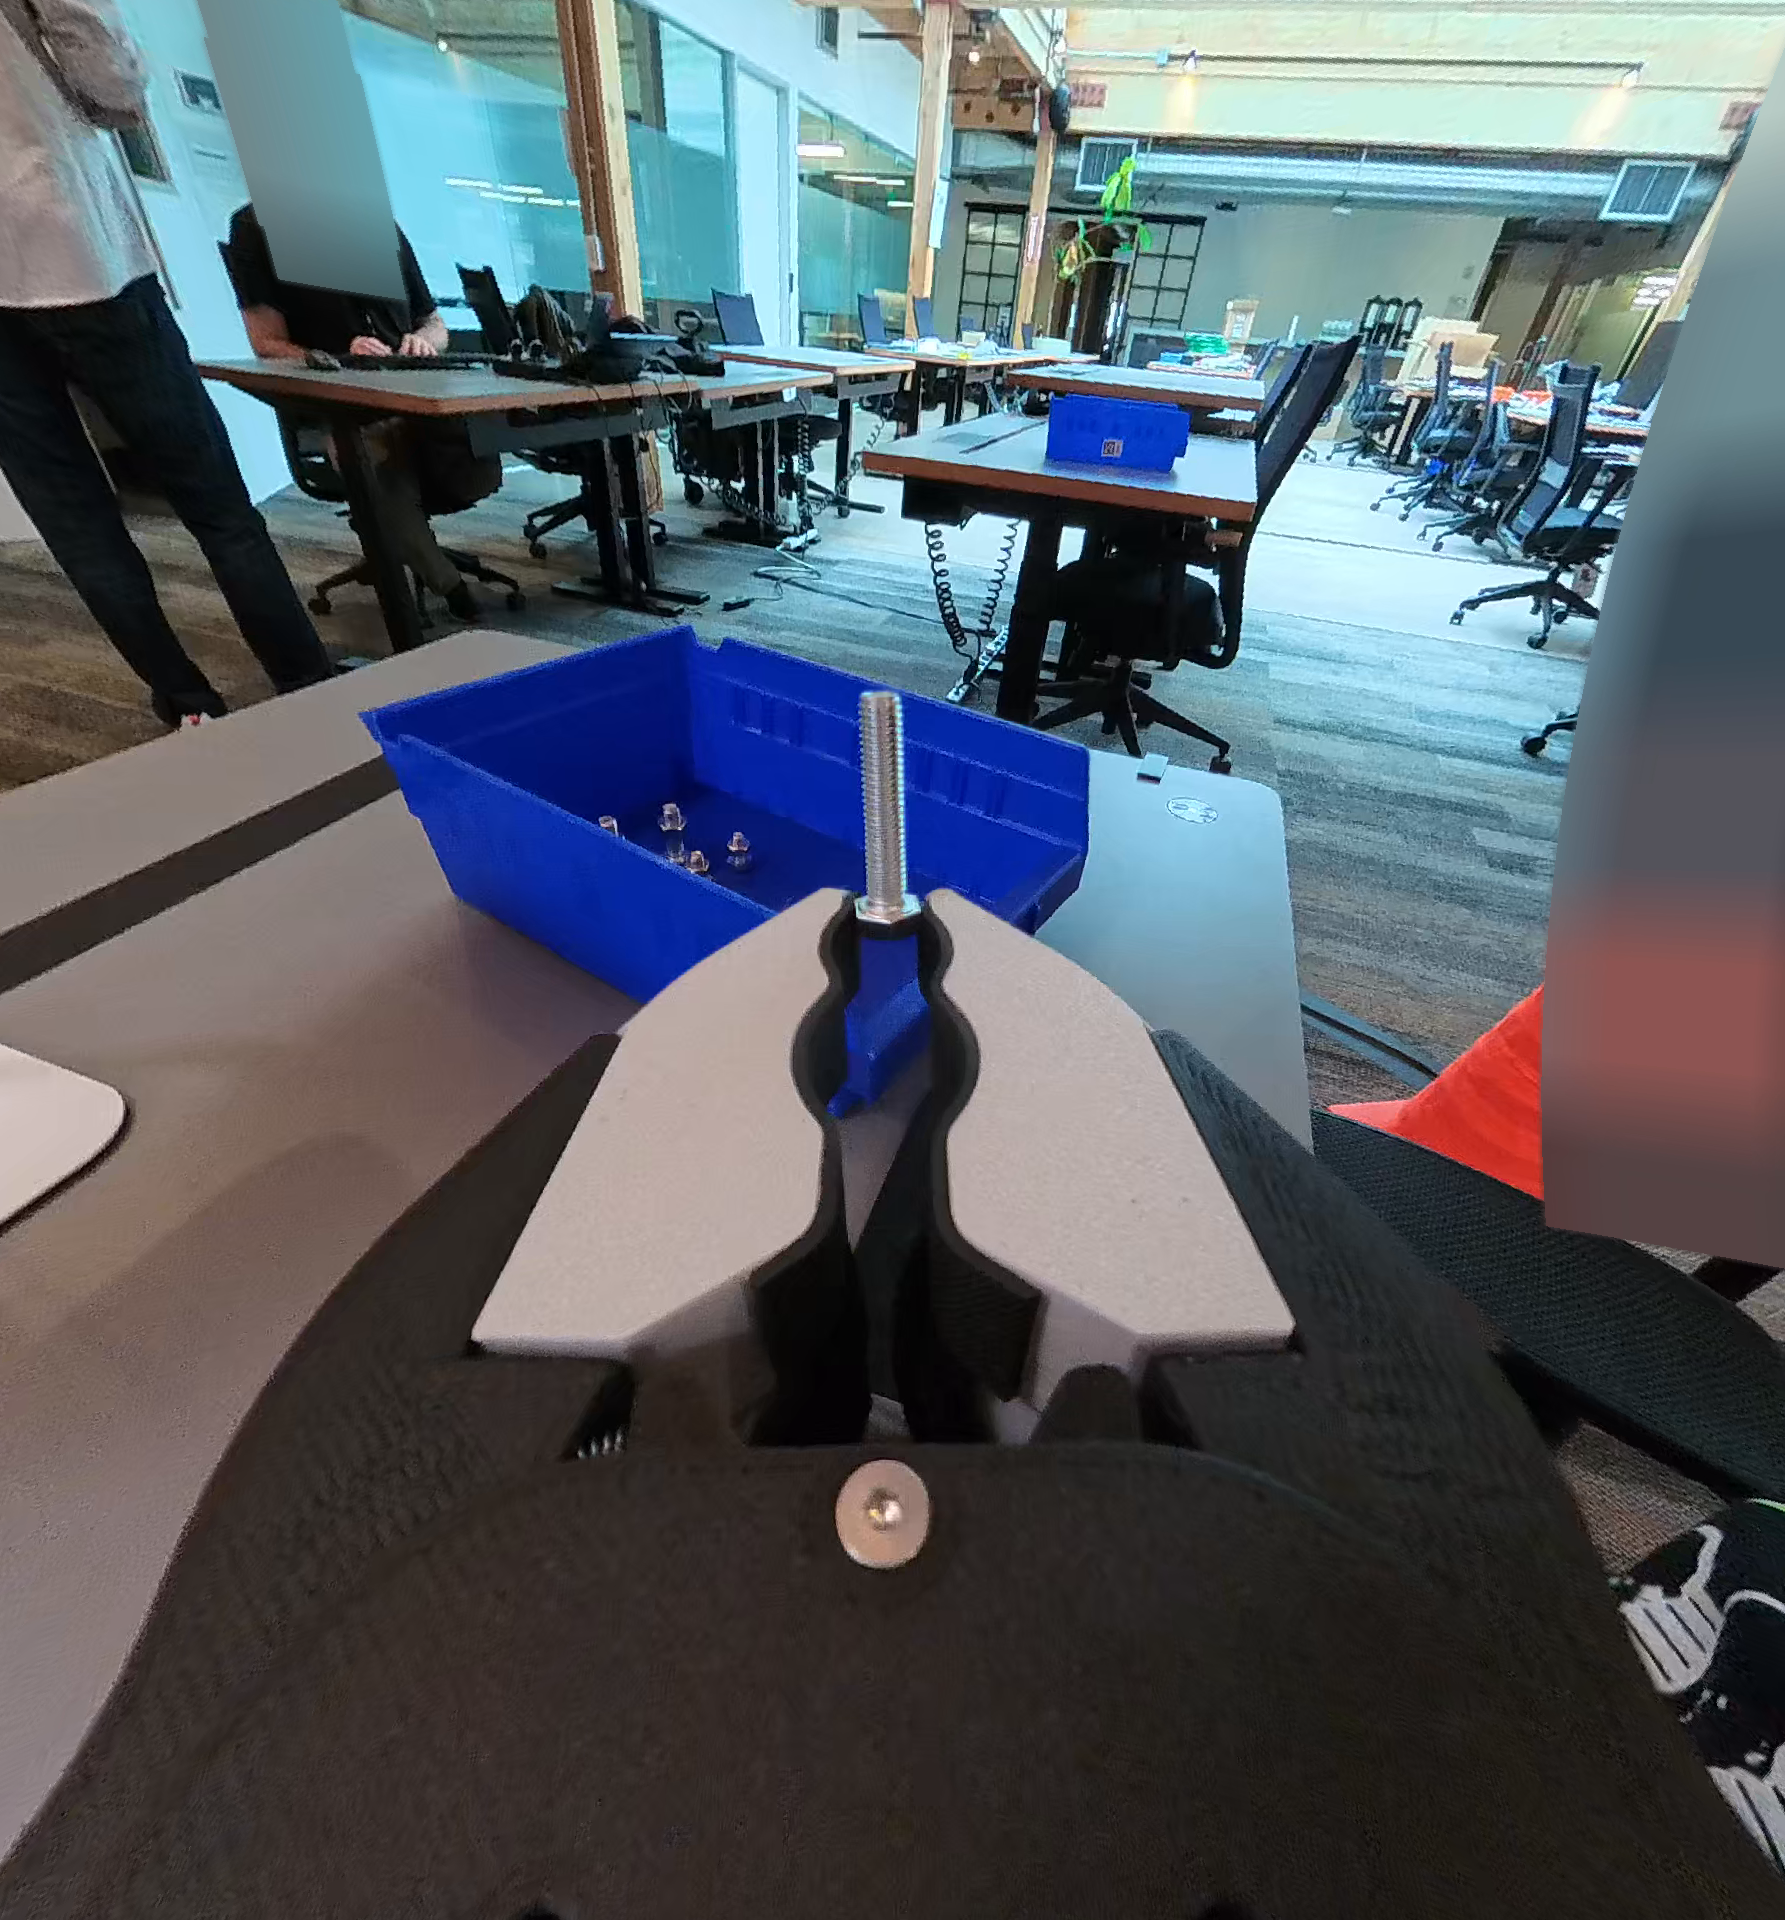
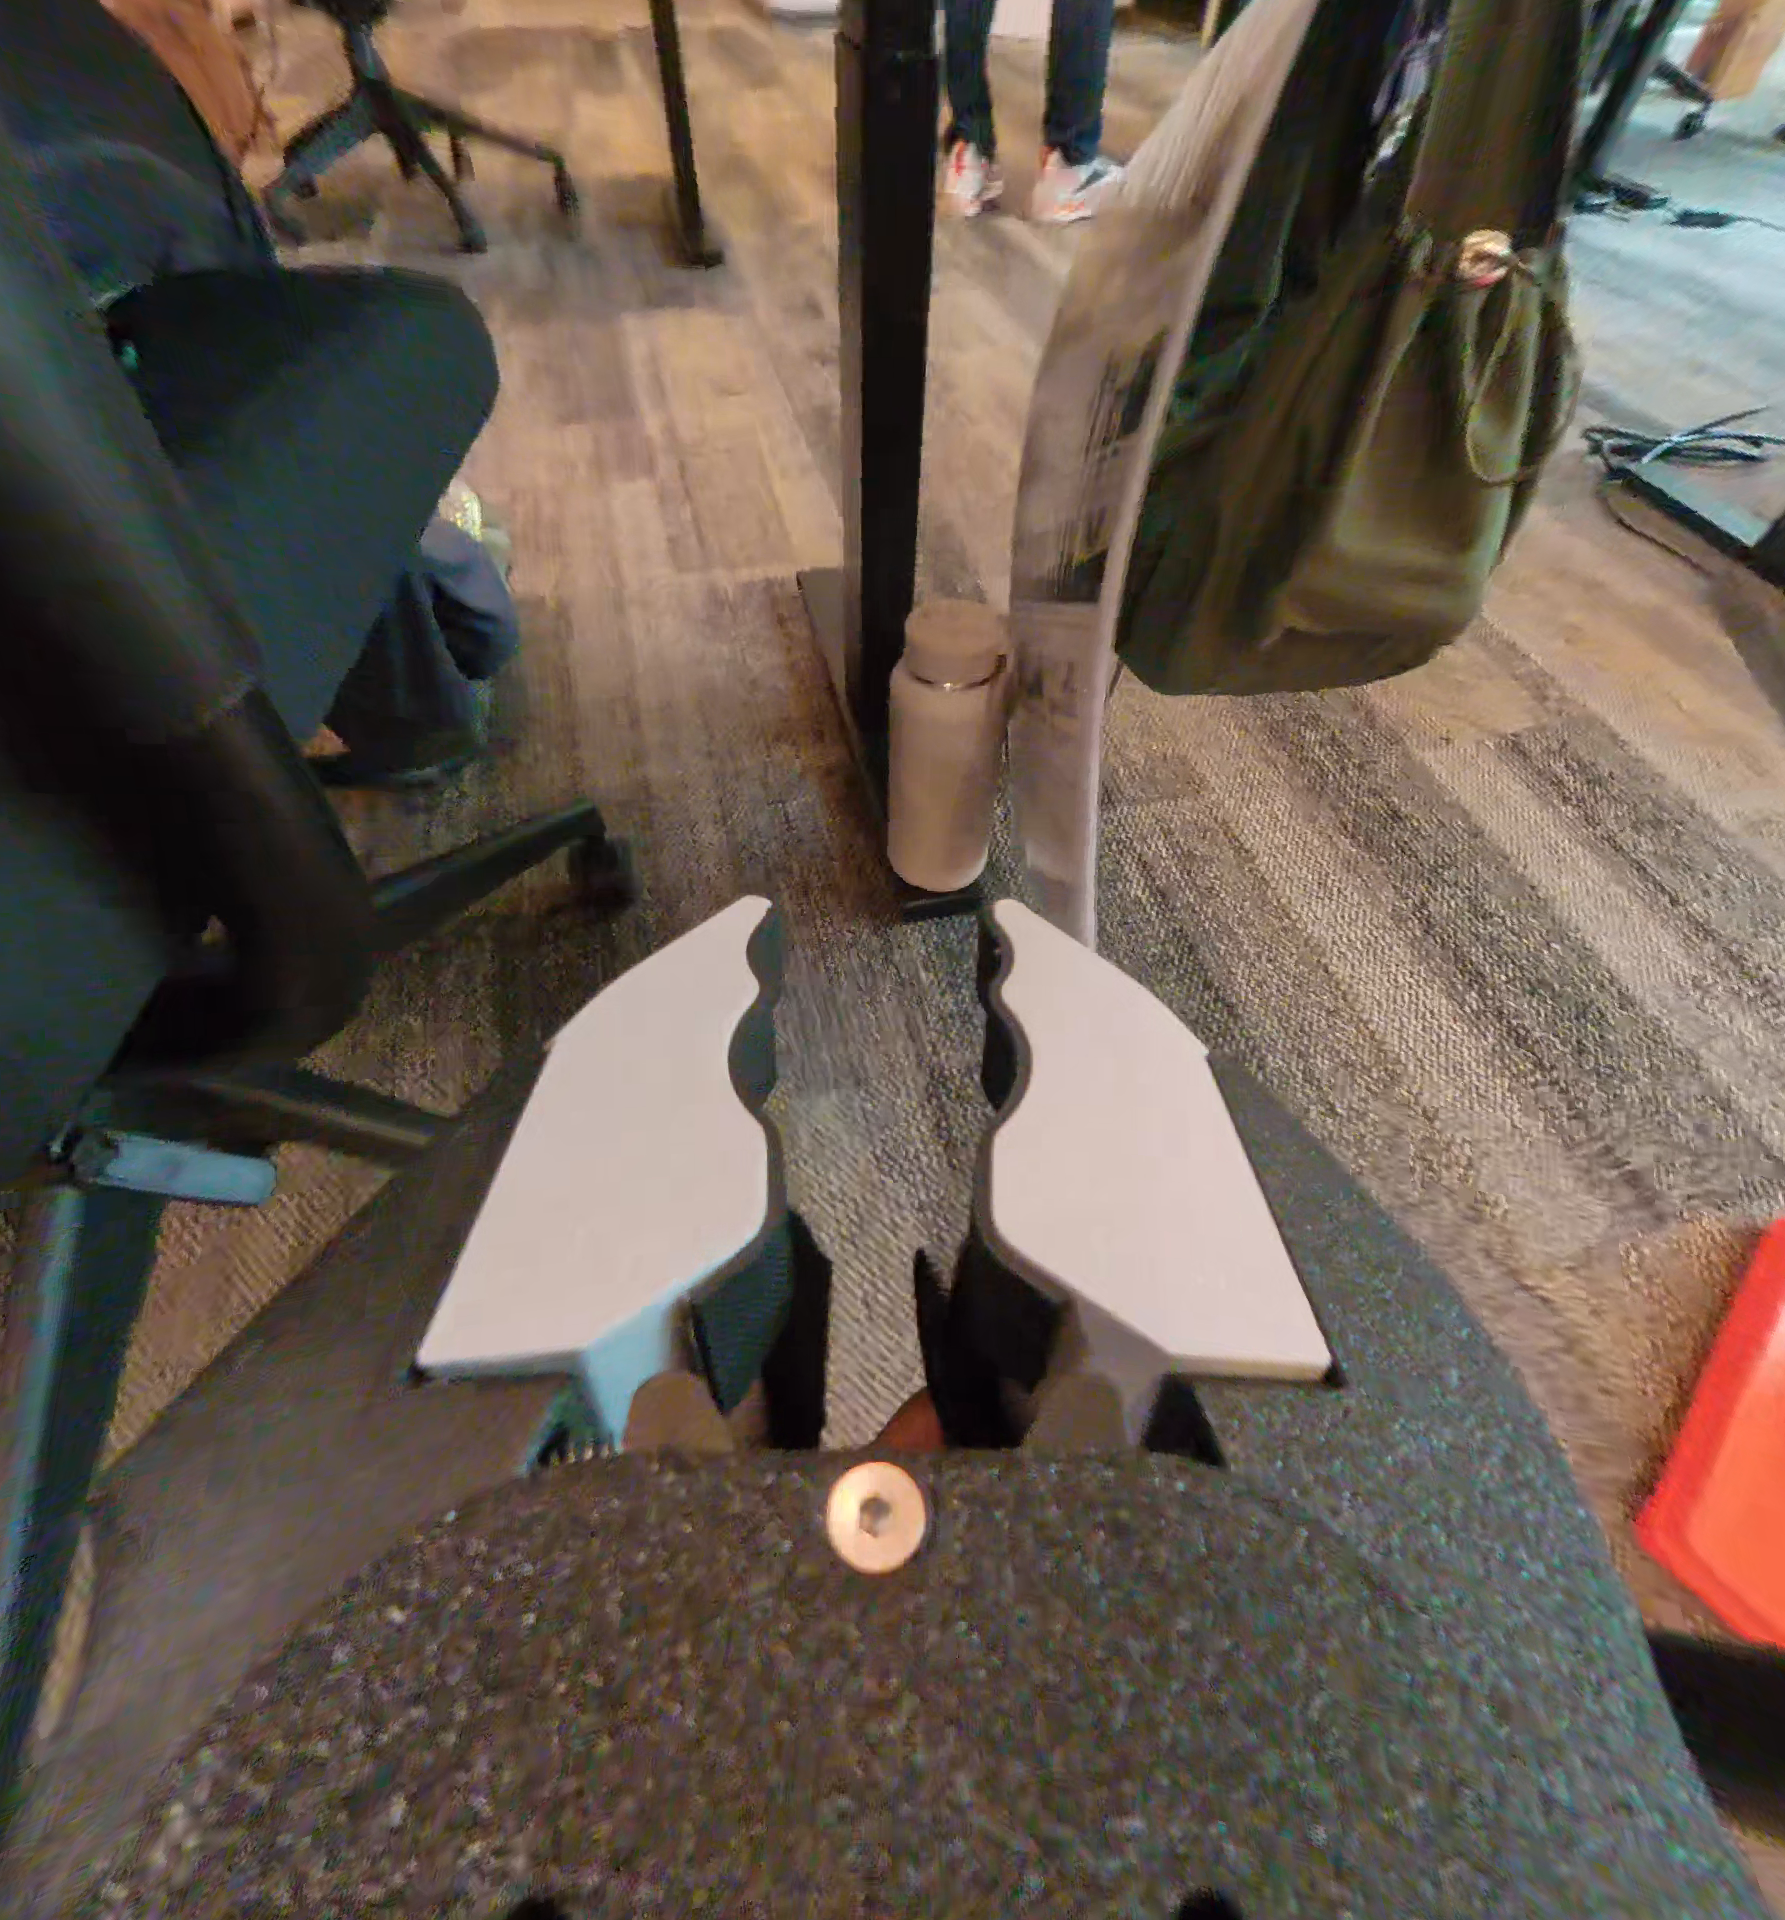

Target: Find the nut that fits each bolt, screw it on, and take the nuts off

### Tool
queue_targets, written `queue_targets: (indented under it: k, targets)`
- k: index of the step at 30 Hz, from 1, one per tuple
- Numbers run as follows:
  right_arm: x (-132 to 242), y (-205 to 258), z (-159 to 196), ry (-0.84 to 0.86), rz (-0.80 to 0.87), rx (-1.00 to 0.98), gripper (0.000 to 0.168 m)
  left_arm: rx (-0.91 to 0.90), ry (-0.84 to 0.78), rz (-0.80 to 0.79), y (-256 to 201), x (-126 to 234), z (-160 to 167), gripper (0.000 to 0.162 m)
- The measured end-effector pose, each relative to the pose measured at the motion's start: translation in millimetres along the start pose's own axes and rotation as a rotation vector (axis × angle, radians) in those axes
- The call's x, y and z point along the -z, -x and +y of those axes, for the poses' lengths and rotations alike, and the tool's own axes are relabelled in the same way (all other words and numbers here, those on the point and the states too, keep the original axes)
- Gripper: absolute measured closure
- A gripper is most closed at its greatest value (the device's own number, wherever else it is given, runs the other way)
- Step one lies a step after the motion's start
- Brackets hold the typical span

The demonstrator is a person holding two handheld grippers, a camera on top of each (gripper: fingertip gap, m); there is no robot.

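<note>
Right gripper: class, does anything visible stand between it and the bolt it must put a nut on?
Cannot be judged: the right gripper is open over carpet, with neither table nor bolt in view. The left gripper holds the bolt upright, its thread unobstructed.

Left gripper [image 1: 886, 914], centre frame, has its jaws closed nearly together; right gripper [image 2: 883, 925], centre frame, jaws apart, gripping nothing

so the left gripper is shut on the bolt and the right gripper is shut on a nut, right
Not quite. The left gripper is shut on the bolt, but the right wrist view shows the right gripper open and empty, with only carpet between its fingers.
</note>
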State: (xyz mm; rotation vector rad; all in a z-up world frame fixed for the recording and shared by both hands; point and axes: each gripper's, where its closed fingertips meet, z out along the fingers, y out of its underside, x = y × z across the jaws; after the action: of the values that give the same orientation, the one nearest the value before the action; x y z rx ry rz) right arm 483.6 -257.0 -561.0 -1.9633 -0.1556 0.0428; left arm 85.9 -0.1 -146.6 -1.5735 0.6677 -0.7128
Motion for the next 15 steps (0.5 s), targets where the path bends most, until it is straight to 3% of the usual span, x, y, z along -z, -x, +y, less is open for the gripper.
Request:
queue_targets:
  k: [3, 9, 15]
  targets:
    - [-5.8, 0.7, 5.5, 0.074, -0.035, 0.127, 0.13, -0.04, -0.007, -0.003, -2.1, 3.2, -3.2, 0.152]
    - [-6.7, 2.4, 20.8, 0.091, -0.038, 0.035, 0.133, -0.039, -0.034, -0.019, 3.0, 16.4, -1.9, 0.152]
    - [-34.9, 10.9, -6.6, 0.035, -0.076, 0.072, 0.137, -0.03, -0.079, -0.055, 14.2, 34.1, -5.1, 0.152]
